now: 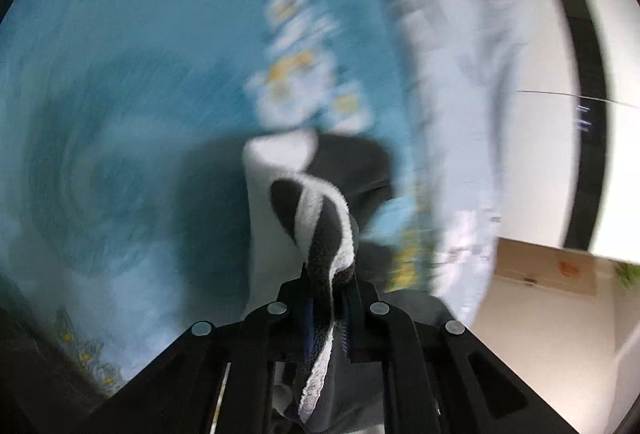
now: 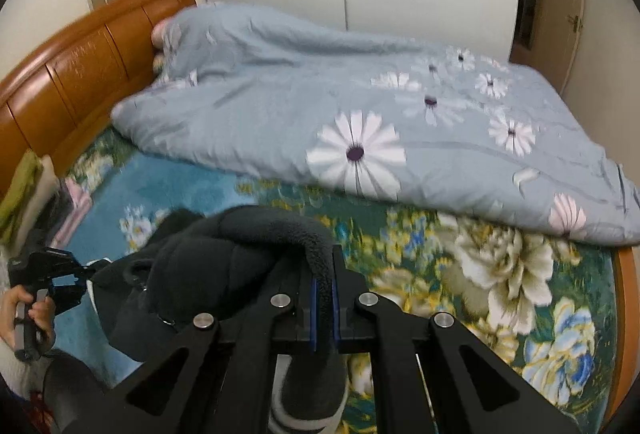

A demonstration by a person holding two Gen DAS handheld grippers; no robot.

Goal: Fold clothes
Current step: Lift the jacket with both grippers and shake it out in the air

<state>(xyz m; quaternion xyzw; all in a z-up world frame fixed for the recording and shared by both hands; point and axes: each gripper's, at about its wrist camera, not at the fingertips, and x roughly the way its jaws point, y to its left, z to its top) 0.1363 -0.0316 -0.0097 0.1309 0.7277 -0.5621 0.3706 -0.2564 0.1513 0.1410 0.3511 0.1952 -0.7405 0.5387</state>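
**Dark fleece garment held up between both grippers over the bed**

Nearest the right wrist camera, the right gripper is clamped on a thick fold of the dark fleece garment, which bulges up and to the left of its fingers. At the near left, a hand grips the left gripper, which meets the garment's left end. In the left wrist view that left gripper pinches a white-trimmed edge of the garment, the cloth rising just beyond the fingers. Below lies a blue floral bedsheet. Farther off, a grey daisy-print quilt is heaped, with an orange wooden headboard at the far left.
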